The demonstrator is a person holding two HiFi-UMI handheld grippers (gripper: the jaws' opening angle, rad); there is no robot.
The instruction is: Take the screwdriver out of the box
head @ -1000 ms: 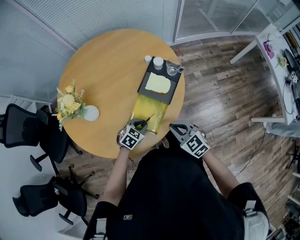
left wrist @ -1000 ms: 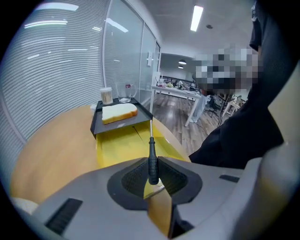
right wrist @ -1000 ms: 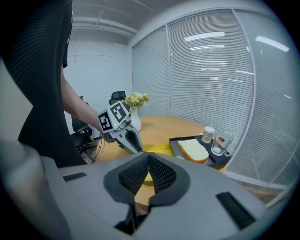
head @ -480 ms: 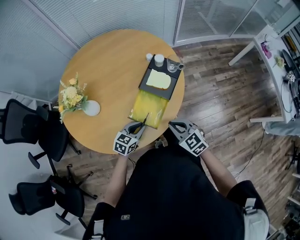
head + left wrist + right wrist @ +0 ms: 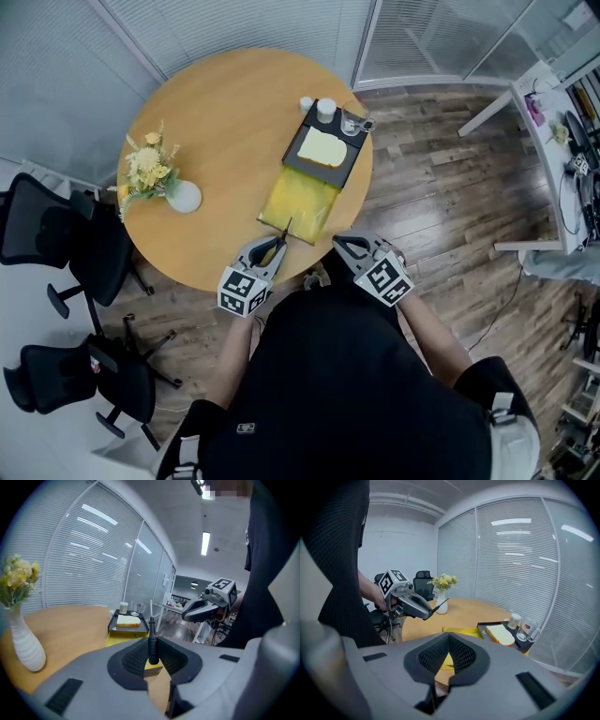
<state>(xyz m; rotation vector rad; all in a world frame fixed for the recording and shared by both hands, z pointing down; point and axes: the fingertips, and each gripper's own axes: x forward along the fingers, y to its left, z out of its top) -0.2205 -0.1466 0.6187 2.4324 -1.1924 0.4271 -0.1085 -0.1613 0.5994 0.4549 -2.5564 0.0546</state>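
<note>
Black-handled screwdriver (image 5: pixel 153 643) clamped in left hand-held gripper (image 5: pixel 153 660), tip up, near yellow box (image 5: pixel 300 202).

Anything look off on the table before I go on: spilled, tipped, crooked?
Nothing stands out. The vase and the cups stand upright, the bread lies flat, and the left tool grips the screwdriver by its handle. The only thing to note is that the yellow box lies close to the table's near edge.

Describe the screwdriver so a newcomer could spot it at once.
Start at the round wooden table, then its near edge by the yellow box. The left tool grips the screwdriver: black handle, thin metal shaft, the only slim rod there.
</note>
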